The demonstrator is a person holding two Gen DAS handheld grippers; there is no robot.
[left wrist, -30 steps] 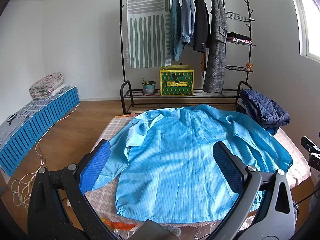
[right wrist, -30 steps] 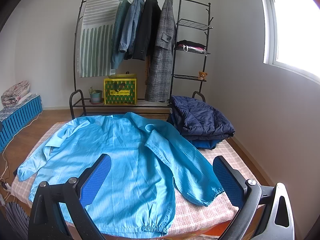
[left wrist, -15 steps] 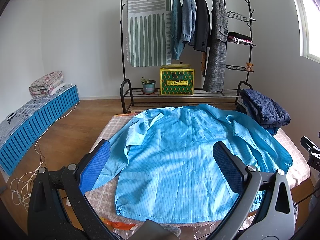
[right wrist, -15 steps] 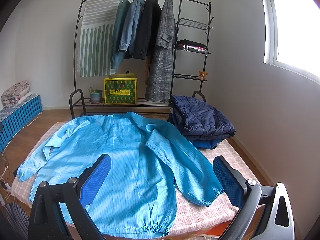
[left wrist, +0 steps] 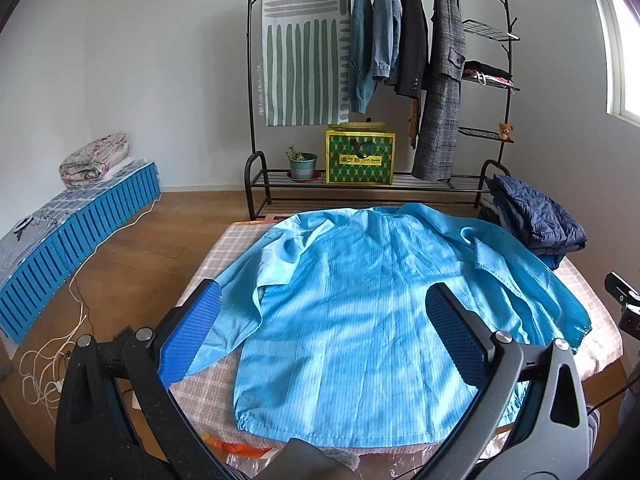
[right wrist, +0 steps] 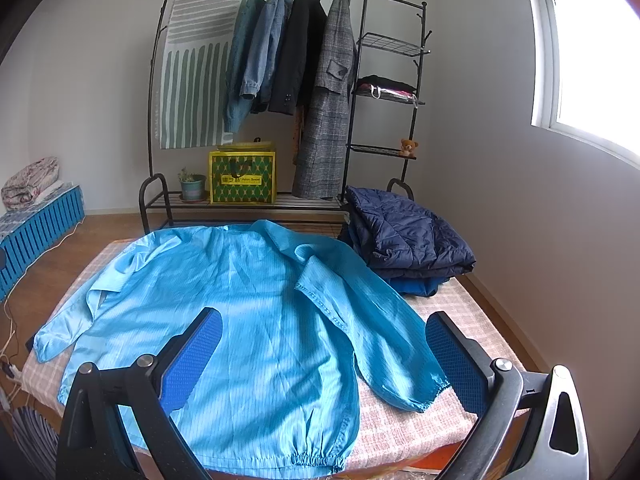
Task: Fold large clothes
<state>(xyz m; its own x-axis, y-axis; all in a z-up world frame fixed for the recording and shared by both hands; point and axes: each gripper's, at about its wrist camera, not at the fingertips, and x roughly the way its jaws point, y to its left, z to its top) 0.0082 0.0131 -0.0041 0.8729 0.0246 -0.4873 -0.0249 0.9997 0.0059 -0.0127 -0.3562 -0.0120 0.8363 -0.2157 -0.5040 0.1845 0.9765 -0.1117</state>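
Jacket, light blue, thin-striped: spread flat, sleeves out to both sides, elastic hem toward the cameras, collar toward the clothes rack. It lies on a worktop covered in pink checked cloth.

Left tool: released, blue pads wide apart, hovering above the near hem, grasping nothing.

Right tool: likewise spread wide, empty, above the near right part of the jacket, with the right sleeve cuff between its fingers in the right wrist view.

Folded navy quilted garment: stacked at the far right corner of the worktop, just beside the jacket's right shoulder.

Rack: holds a green-striped cloth, several hung coats, a yellow-green bag, a potted plant.

Blue slatted bench: stands at left, well apart, bearing a rolled floral quilt.
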